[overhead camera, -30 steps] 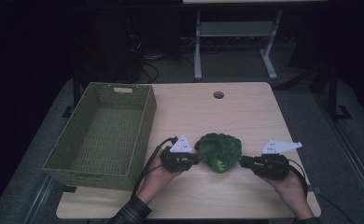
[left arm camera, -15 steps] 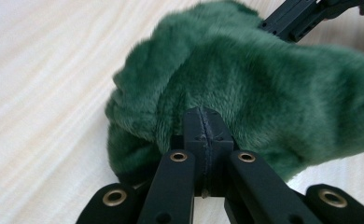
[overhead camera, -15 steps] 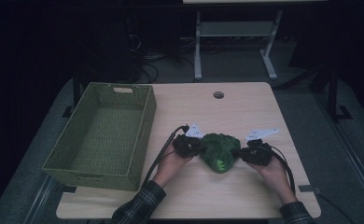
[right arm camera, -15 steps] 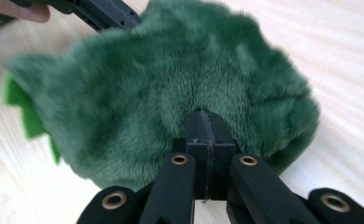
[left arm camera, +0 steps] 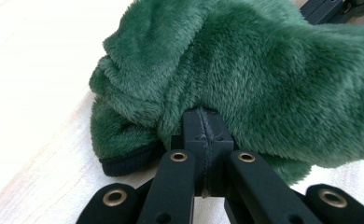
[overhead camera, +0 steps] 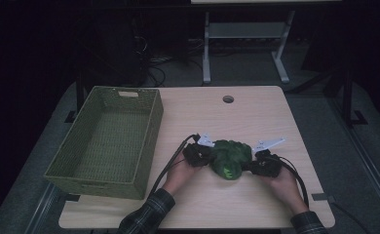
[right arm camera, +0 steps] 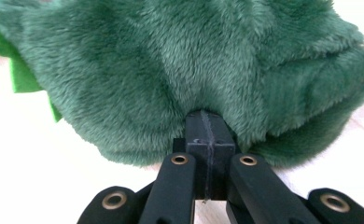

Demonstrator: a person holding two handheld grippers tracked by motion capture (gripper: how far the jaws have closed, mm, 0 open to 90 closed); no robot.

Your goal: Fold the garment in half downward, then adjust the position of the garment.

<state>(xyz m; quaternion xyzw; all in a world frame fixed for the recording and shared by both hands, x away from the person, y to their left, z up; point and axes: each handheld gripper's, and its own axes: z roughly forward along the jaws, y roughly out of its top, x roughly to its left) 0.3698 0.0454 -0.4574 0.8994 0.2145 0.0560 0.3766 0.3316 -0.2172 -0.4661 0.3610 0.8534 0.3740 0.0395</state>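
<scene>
A dark green plush toy (overhead camera: 229, 158) lies on the wooden table (overhead camera: 246, 117), toward the front. It has bright green felt spikes (right arm camera: 21, 74) and a black knit cuff (left arm camera: 124, 163). My left gripper (overhead camera: 208, 157) meets its left side and my right gripper (overhead camera: 249, 165) its right side. In the left gripper view the jaws (left arm camera: 202, 116) stand pressed together, with the fur gathered in folds around their tip. The right gripper view has its jaws (right arm camera: 206, 119) shut the same way, sunk into a dimple in the fur. How much fabric sits between the pads is hidden.
A green woven basket (overhead camera: 151, 141) stands empty on the table's left half, a hand's width from the left gripper. A round cable hole (overhead camera: 228, 99) sits at the table's back middle. Black cables trail from both grippers toward the front edge. Desk legs and cables stand beyond the table.
Both hands have moved inward and down from either side until the grippers meet the plush toy. The toy now looks squeezed narrower between them.
</scene>
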